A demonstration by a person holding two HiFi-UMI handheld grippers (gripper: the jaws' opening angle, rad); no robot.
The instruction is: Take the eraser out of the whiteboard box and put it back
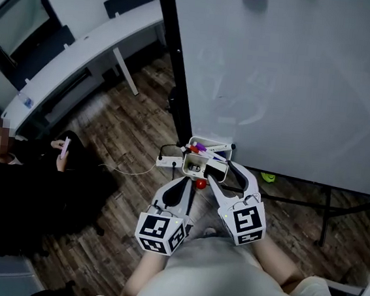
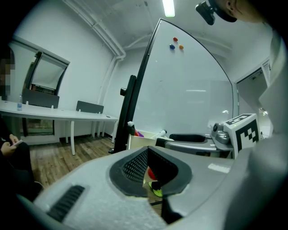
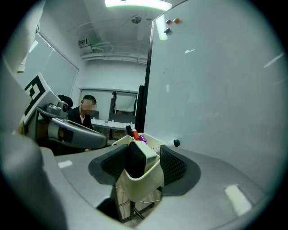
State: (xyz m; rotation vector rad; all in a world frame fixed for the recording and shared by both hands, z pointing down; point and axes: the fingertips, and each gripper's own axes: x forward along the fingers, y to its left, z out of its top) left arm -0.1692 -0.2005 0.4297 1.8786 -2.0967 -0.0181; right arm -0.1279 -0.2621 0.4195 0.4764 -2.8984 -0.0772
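The white whiteboard box (image 3: pixel 146 179) hangs at the board's lower left corner (image 1: pixel 203 154), with markers (image 3: pixel 135 133) in its far part. The eraser (image 3: pixel 137 159), black with a white back, stands upright in the box's near compartment. My right gripper (image 3: pixel 143 162) is open and straddles that compartment, eraser between the jaws; a gap shows at the right pad. It reaches the box from below-right in the head view (image 1: pixel 219 171). My left gripper (image 1: pixel 185 180) hangs just left of it, short of the box, its jaws (image 2: pixel 151 158) shut on nothing.
The whiteboard (image 1: pixel 284 76) on its black stand (image 1: pixel 179 78) fills the right. A red ball (image 1: pixel 200 184), a green object (image 1: pixel 268 177) and a white cable (image 1: pixel 136 170) lie on the wood floor. A seated person (image 1: pixel 24 180) is at the left, beside a long desk (image 1: pixel 84 41).
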